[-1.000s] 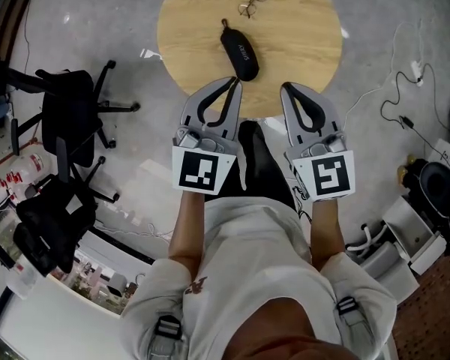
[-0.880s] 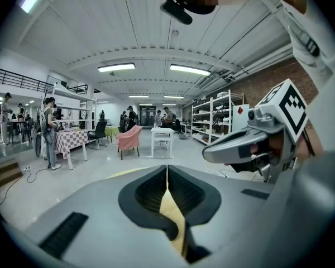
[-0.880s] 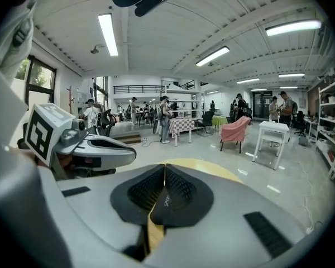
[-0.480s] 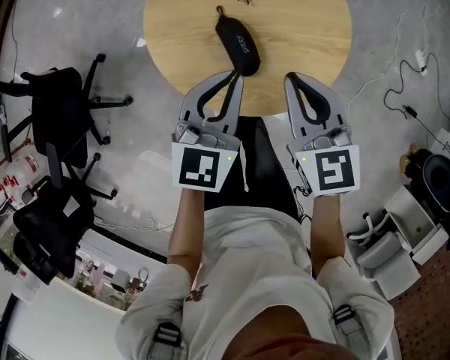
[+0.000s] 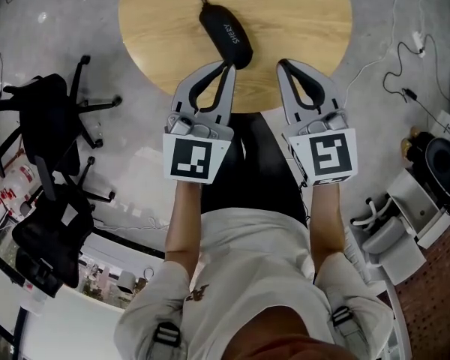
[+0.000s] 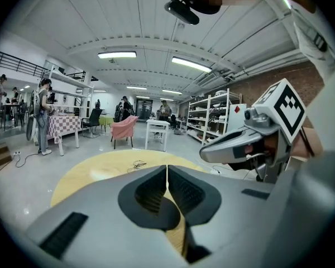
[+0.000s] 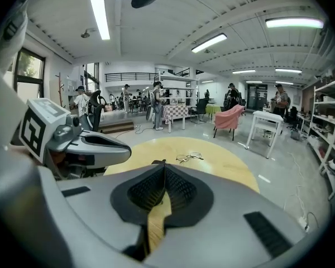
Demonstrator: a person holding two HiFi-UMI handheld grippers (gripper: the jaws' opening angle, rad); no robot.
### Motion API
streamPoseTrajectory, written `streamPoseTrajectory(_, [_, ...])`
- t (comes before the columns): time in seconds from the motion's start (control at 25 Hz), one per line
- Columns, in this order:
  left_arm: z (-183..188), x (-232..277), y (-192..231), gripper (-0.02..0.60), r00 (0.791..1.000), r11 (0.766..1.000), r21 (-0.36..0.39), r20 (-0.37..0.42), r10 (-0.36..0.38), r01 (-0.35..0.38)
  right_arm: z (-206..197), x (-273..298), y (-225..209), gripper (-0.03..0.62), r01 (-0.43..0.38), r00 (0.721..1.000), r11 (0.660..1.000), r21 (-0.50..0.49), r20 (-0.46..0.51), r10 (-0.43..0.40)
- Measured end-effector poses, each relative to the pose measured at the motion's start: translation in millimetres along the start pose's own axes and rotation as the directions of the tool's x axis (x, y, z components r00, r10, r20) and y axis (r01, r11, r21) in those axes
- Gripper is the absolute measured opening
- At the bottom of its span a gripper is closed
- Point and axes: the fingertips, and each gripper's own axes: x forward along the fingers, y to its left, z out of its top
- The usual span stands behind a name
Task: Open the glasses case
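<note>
Both grippers have come lower toward the round pale-wood table since a second ago. In the head view the tabletop has slid up and left, so the thin wire-framed spectacles now sit right at that view's top edge. The left gripper has its grey jaws pressed together with nothing between them; its own view shows the ribbed black pads meeting along one seam above the wood. The right gripper is likewise closed and empty, pads meeting tip to tip. The two are held out side by side in front of the person, tips over the table's near edge. The black soft zip-up glasses case lies closed and slanted on the table. Its zip-pull end points away and its near end is just beside the left gripper's tip; whether they touch cannot be told. A black wheeled office chair stands on the grey floor well left of the table
</note>
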Motion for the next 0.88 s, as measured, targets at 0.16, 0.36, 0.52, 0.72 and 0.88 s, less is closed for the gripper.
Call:
streamPoseTrajectory(0.16, [-15,7,4,0.023,1.0,1.0,0.02,-0.005,0.0,0.0,-15,11,3,0.021,-0.013,1.0,1.0,-0.008,-0.02,0.013])
streamPoseTrajectory(0.36, [-30,16,8,0.023,1.0,1.0,0.014,-0.022,-0.001,0.001,-38,30,8,0.021,-0.045,0.997,0.999,-0.003,-0.058,0.045])
streamPoseTrajectory(0.52, [-41,24,8,0.023,0.999,1.0,0.019,-0.035,-0.015,0.016,-59,50,10,0.021,-0.072,0.994,0.997,0.013,-0.084,0.073])
streamPoseTrajectory(0.72, [-55,30,16,0.023,0.999,1.0,0.008,-0.052,-0.014,0.014,-78,72,5,0.021,-0.074,0.988,0.997,0.019,-0.135,0.076])
streamPoseTrajectory(0.88, [-61,31,21,0.023,0.997,1.0,0.01,-0.071,-0.008,0.009,-95,83,2,0.021,-0.083,0.98,0.996,0.026,-0.18,0.086])
